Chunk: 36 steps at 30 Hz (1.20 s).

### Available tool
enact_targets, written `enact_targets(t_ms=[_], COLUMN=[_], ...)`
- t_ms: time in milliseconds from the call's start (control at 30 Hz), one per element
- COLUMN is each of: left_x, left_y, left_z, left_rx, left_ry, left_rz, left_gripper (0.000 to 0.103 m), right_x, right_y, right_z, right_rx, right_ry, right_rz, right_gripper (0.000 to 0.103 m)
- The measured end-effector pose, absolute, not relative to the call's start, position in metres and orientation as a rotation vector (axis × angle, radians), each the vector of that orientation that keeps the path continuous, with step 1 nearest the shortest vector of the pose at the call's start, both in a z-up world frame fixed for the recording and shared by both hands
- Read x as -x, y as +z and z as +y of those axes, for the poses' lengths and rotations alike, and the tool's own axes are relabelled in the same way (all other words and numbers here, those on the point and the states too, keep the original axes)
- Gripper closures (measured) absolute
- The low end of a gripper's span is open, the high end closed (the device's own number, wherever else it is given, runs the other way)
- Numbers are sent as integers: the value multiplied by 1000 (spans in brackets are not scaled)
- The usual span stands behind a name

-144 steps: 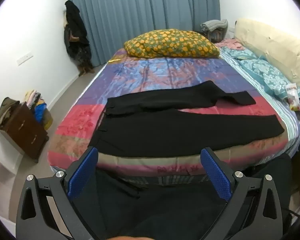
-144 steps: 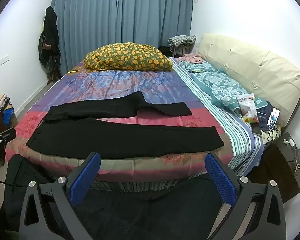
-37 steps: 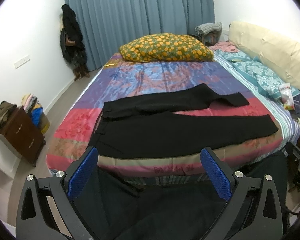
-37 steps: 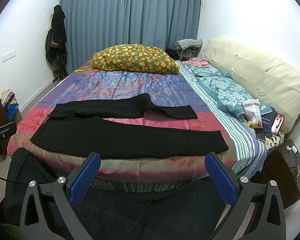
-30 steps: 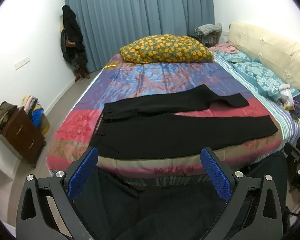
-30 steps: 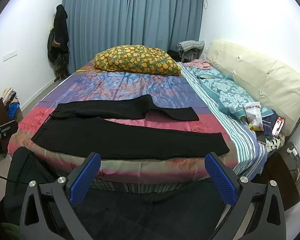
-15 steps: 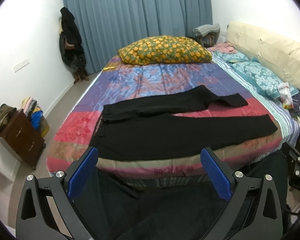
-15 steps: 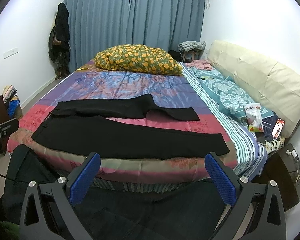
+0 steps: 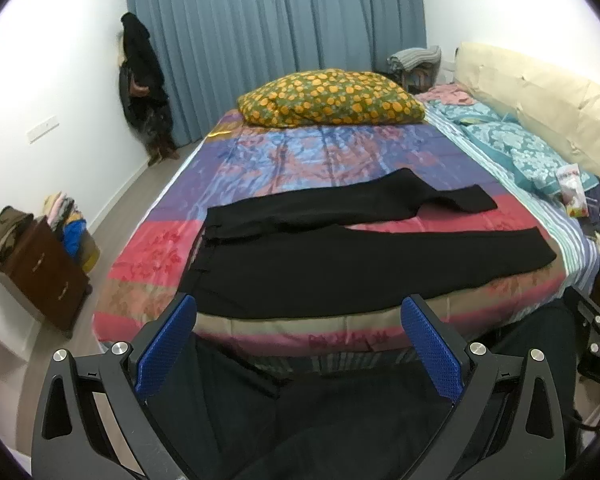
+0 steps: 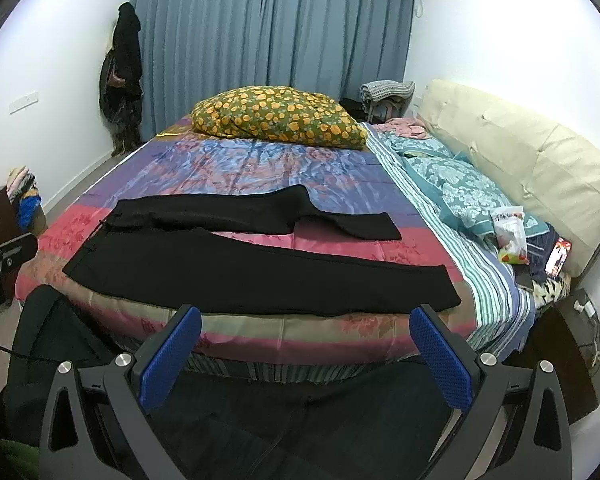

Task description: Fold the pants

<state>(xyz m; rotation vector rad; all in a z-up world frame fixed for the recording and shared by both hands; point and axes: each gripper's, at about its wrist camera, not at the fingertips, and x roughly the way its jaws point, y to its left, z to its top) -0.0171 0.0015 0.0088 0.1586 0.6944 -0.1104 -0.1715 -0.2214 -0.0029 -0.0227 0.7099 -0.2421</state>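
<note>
Black pants [image 9: 340,264] lie flat across the near end of the bed, waistband to the left, both legs spread apart and running right; they show in the right wrist view [image 10: 260,268] too. The far leg has a kink near its hem. My left gripper [image 9: 298,340] is open and empty, held in front of the bed's near edge, short of the pants. My right gripper [image 10: 304,352] is open and empty, also short of the bed edge.
The bed [image 9: 340,160] has a colourful sheet, a yellow-flowered pillow [image 9: 332,98] at the far end, and a cream headboard cushion [image 10: 520,160] at right. A snack bag [image 10: 510,236] and phone [image 10: 558,256] lie at the right edge. A brown cabinet [image 9: 44,268] stands left.
Both grippers have risen and shifted slightly, so the bed sits a little lower in view. The pants have not moved and both grippers stay open.
</note>
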Motion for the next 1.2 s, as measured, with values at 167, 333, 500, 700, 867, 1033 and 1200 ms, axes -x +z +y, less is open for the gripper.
enact_targets(t_ms=[167,333,500,700,867,1033,1200], left_x=[15,17,18,16,14,12,12], left_y=[7,9,8,6,4,1,0], left_z=[0,1,2,4,5,1,2], left_rx=[-157,-157,-157,-151,-147,-161,-160], left_ry=[-111,-120,-118,-117,-112,-112,-111], left_rz=[708,702,701,713,721,727,725], left_gripper=[1,1,1,1,1,1,1], right_x=[171,172,172,171,171,171,172], right_y=[-3,-1,-1,-2,-5,-7,-9], right_z=[-219,-221,-219,-218,-218,-221,-225], right_rx=[27,13,17,21,24,10,4], right_ry=[-237,-248,-235,-234,-235,-235,-239], right_rz=[708,704,705,707,713,719,724], right_gripper=[0,0,0,0,0,0,0])
